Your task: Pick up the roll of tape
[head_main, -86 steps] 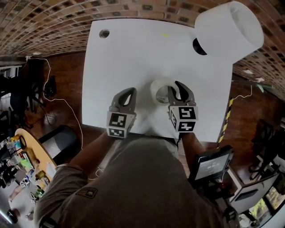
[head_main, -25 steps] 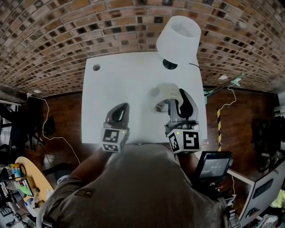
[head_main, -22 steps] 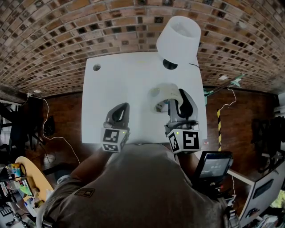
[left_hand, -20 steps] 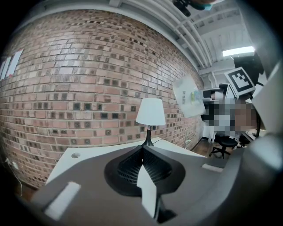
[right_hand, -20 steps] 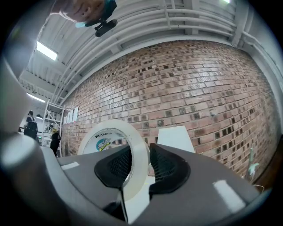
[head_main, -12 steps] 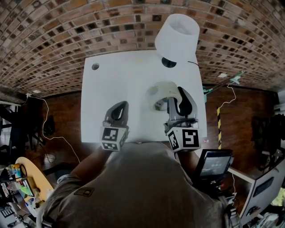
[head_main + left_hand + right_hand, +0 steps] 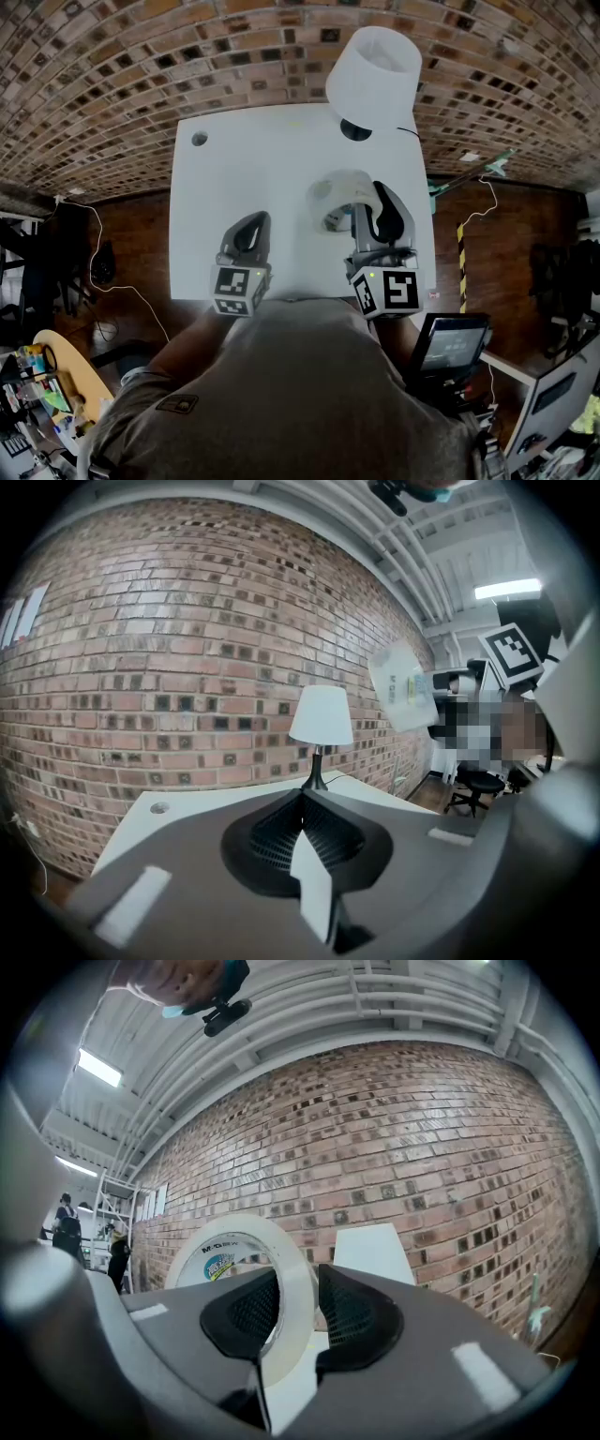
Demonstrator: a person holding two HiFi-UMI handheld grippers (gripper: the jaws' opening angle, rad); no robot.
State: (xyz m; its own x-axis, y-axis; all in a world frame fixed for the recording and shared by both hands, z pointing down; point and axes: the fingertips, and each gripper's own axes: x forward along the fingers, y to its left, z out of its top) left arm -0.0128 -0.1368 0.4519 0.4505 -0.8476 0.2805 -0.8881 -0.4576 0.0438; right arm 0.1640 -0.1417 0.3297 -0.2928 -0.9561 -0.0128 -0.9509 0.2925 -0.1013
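Note:
A white roll of tape (image 7: pixel 339 194) (image 7: pixel 246 1252) is held up above the white table (image 7: pixel 234 178), standing on edge. My right gripper (image 7: pixel 373 208) (image 7: pixel 292 1312) is shut on its rim: one jaw sits inside the ring, the other presses the outer face. In the right gripper view the roll stands upright between the ribbed pads, its printed core label facing left. My left gripper (image 7: pixel 249 234) (image 7: pixel 302 832) hovers over the table to the left, level with the right one, jaws shut and nothing between them.
A white lamp (image 7: pixel 375 70) (image 7: pixel 320 726) with a black base stands at the table's far right corner. A cable hole (image 7: pixel 199 139) marks the far left corner. A brick wall (image 7: pixel 141 66) rises behind the table. A monitor (image 7: pixel 450 343) stands at the lower right.
The roll left the table between the oldest frame and one second ago. Over the last second both grippers and the roll stay put.

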